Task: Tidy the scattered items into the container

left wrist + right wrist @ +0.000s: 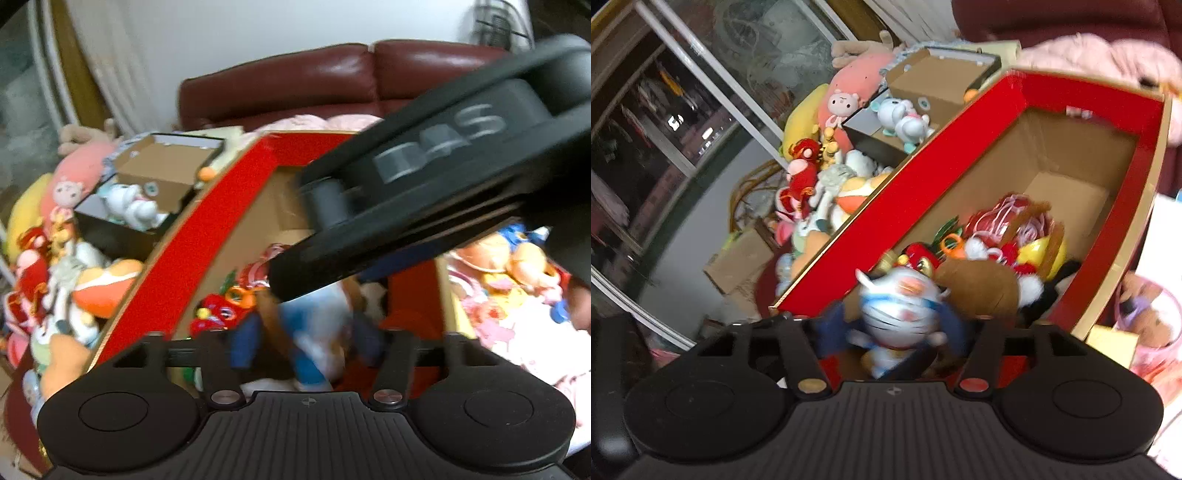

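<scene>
- The right gripper (892, 328) hangs over the near end of the red box (879, 210); a blue-and-white cat toy (901, 310) sits between its spread jaws, blurred, so I cannot tell whether the pads touch it.
- The left gripper (306, 343) has its jaws wide too, with the same toy (314, 332) between them.
- Other plush toys (1008, 236) lie in the box.
- More plush (820, 177) is heaped left of the box.
</scene>
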